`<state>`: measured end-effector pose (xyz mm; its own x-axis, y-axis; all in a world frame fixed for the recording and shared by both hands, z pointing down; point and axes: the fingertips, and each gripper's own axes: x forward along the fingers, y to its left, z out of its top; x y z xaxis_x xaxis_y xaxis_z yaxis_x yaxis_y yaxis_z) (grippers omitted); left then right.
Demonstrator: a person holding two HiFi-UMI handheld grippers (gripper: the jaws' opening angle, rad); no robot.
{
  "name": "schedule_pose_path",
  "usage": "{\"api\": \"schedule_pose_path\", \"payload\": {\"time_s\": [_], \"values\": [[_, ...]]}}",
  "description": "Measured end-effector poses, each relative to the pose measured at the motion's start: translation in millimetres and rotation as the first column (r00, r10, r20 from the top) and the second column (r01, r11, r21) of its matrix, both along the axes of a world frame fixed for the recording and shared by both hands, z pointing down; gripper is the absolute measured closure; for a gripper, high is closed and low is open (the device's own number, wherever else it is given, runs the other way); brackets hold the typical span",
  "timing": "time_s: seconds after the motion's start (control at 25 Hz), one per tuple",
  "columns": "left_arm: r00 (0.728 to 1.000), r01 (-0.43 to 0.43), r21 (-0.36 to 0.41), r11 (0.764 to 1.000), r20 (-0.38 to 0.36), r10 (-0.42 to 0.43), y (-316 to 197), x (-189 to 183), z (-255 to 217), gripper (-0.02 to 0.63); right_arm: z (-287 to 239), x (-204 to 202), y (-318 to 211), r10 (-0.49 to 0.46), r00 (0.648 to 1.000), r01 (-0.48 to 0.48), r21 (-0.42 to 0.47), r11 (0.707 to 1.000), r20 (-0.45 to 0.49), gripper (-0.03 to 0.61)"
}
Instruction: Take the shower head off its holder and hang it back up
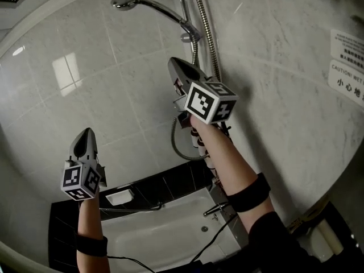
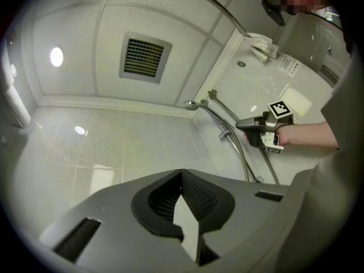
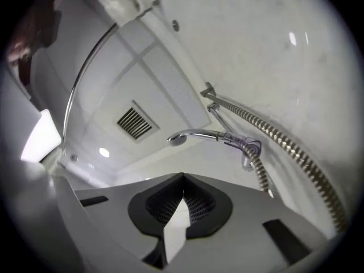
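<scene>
The chrome shower head point(image 1: 128, 2) rests in its holder point(image 1: 190, 32) on the wall rail, high on the tiled wall, with its metal hose point(image 1: 206, 27) hanging down in a loop. My right gripper point(image 1: 173, 63) points up just below the holder, shut, with nothing between its jaws. From the right gripper view, the shower head point(image 3: 177, 139) and clear holder point(image 3: 247, 147) sit above the shut right gripper point(image 3: 183, 181), apart from it. My left gripper point(image 1: 86, 131) is lower and to the left, shut and empty. The left gripper view shows the shower head point(image 2: 192, 103) far beyond the left gripper point(image 2: 183, 178).
A white bathtub point(image 1: 170, 232) lies below, with a tap point(image 1: 216, 209), a grab bar point(image 1: 133, 209) and a soap dish point(image 1: 119, 197) on a dark tiled band. A warning sign point(image 1: 347, 67) hangs on the right wall. Overhead is a ceiling vent point(image 2: 143, 57).
</scene>
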<state>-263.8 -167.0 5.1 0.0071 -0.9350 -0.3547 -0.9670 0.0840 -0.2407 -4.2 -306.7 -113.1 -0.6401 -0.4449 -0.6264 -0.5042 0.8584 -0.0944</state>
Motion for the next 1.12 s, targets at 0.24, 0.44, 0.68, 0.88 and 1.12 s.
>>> {"api": "schedule_pose_path", "payload": {"time_s": [0.24,0.44,0.68,0.88,1.12], "values": [[1.000,-0.001,-0.063,0.998,-0.025,0.000,29,-10,58,0.614,104,6,22,0.205,0.941,-0.199,0.051,0.979,-0.269,0.578],[0.998,0.006,-0.125,0.992,-0.054,-0.013,52,-21,127,0.614,206,13,30,0.236,0.884,-0.257,0.001,0.966,-0.404,0.578],[0.985,0.043,-0.242,0.969,-0.150,-0.081,88,-45,218,0.614,345,40,39,0.227,0.819,-0.352,-0.148,0.924,-0.527,0.578],[0.977,0.069,-0.320,0.945,-0.171,-0.129,116,-60,273,0.614,426,58,54,0.186,0.771,-0.399,-0.233,0.887,-0.609,0.578],[0.962,0.074,-0.385,0.920,-0.215,-0.167,146,-67,317,0.614,472,55,78,0.153,0.733,-0.407,-0.247,0.879,-0.663,0.578]]}}
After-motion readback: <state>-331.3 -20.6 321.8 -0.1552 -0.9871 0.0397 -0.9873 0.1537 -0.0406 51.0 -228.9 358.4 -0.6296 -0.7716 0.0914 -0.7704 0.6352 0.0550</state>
